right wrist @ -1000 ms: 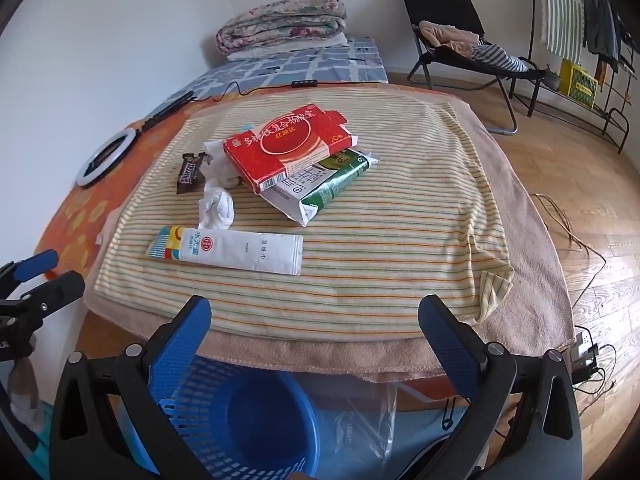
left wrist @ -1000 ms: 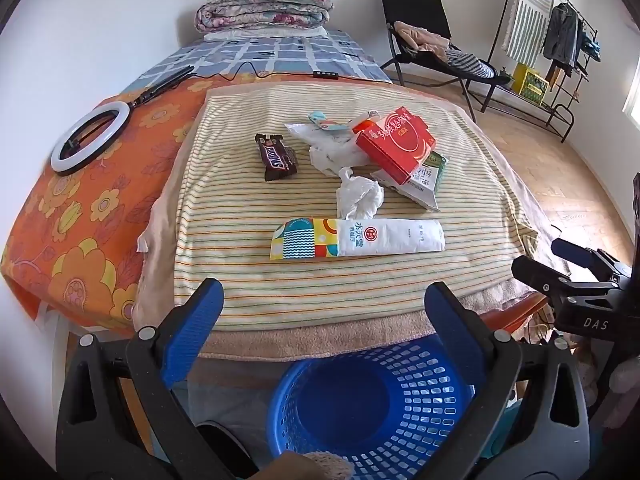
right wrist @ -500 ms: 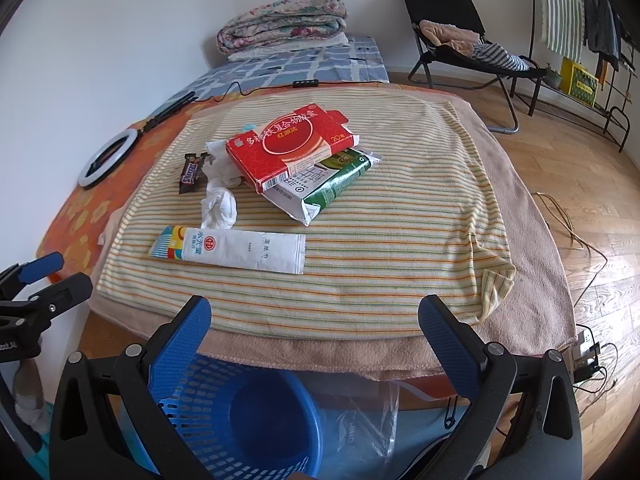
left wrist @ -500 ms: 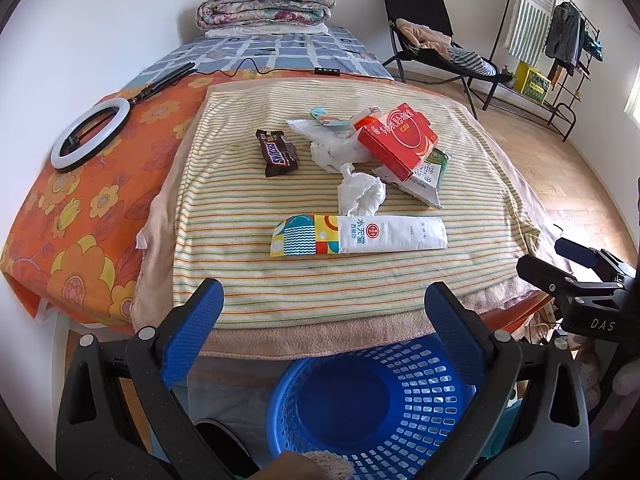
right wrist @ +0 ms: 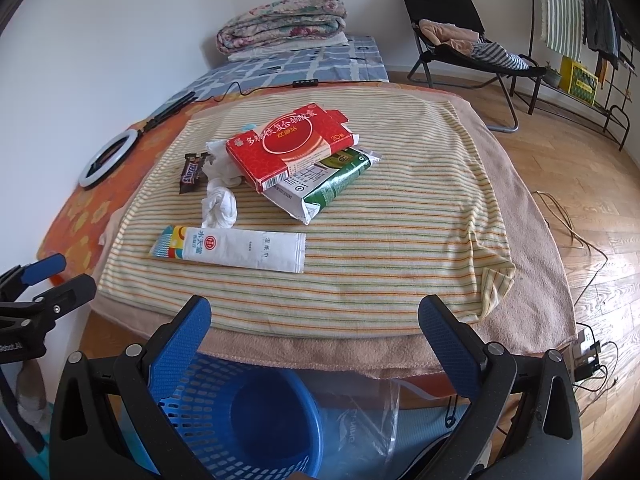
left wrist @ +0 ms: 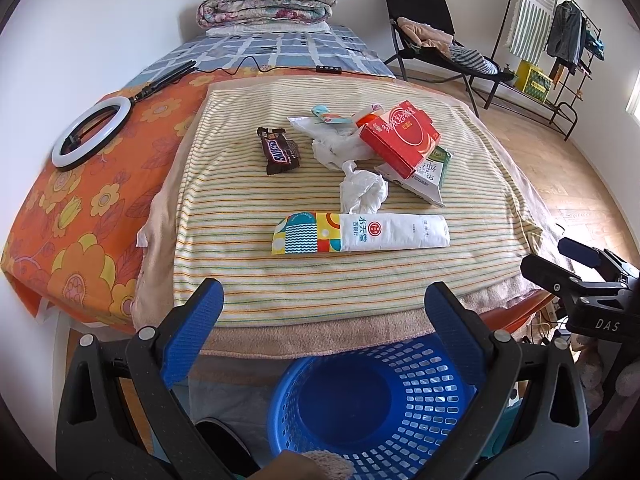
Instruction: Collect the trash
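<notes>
Two grippers, left gripper (left wrist: 322,310) and right gripper (right wrist: 316,320), both spread wide and empty, poised off the near edge of the bed above a blue basket (left wrist: 436,392) on the floor. Nearest on the striped towel (left wrist: 240,200), close to its near edge: a long wet-wipe packet (left wrist: 360,232), flat, light, probably slick film, best pinched across its short width near one end. Just beyond, a crumpled tissue (left wrist: 362,192), soft and near weightless, fit to be pinched anywhere. Further toward the middle, a red carton (right wrist: 288,144), stiff but likely hollow, leaning on a green-and-white milk carton (right wrist: 328,184), both best gripped across a thin edge. To the left, a chocolate wrapper (left wrist: 278,152), crinkly and thin; further back, loose white paper (left wrist: 332,144) and small scraps. Underneath, an orange floral sheet (left wrist: 80,200) with a ring light (left wrist: 92,132) at the left edge; folded quilts (left wrist: 266,8) at the far end. Beyond, wooden floor, folding chair (right wrist: 448,28), clothes rack (left wrist: 560,40).
</notes>
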`<state>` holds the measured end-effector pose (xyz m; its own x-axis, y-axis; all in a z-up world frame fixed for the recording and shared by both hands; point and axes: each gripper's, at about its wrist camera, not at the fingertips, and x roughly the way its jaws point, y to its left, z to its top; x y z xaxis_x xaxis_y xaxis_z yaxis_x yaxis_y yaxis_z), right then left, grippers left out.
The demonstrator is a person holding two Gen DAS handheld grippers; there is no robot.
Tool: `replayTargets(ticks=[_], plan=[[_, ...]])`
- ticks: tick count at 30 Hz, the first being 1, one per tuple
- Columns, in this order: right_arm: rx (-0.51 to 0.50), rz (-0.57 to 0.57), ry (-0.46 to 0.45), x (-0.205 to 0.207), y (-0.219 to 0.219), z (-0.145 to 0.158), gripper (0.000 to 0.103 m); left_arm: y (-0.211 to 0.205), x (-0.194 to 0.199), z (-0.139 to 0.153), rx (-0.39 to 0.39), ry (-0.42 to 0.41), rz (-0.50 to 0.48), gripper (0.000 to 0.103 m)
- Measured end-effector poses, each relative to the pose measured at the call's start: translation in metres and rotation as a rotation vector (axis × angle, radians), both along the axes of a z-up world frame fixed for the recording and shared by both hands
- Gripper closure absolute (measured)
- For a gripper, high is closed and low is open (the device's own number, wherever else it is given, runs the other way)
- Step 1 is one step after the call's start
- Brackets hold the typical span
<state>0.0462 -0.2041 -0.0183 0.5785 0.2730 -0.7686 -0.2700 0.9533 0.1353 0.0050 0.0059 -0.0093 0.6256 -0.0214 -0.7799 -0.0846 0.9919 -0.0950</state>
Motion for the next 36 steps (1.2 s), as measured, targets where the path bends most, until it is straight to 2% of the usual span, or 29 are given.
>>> replayTargets(ticks=[36], plan=[[0.004, -0.004, 0.011, 0.0003, -0.0010, -0.0021, 0.000, 0.0003, 0.0010, -0.0002, -0.002, 0.005, -0.003, 0.001]])
